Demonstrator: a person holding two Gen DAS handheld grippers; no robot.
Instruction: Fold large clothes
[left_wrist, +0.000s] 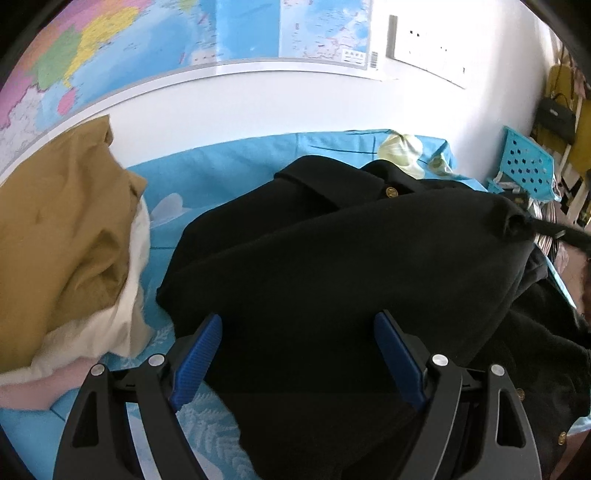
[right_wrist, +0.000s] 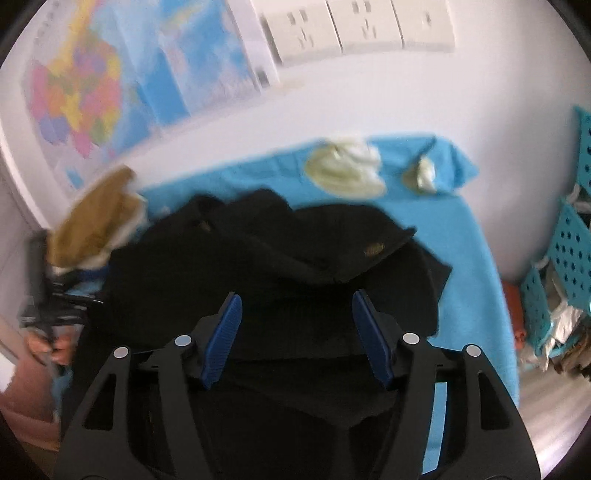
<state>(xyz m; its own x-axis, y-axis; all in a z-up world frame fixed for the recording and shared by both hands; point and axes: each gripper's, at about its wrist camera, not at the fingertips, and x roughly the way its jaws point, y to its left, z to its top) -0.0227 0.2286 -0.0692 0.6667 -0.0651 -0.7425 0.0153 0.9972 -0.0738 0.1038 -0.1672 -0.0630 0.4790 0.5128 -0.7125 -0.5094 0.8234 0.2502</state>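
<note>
A heavy black coat (left_wrist: 332, 258) is lying bunched across the blue-sheeted bed (left_wrist: 229, 162), between two open grippers.

It is looking thick, soft and floppy, likely sagging when lifted, so hems or shoulder seams seem the best holds; gold buttons (left_wrist: 390, 191) are showing near the collar. The left gripper (left_wrist: 295, 354) and right gripper (right_wrist: 295, 339) are hovering with jaws apart, clamping nothing.

Right gripper (right_wrist: 295, 325), jaws apart, hangs over the black coat (right_wrist: 280, 266) on blue sheet (right_wrist: 465, 258).
</note>
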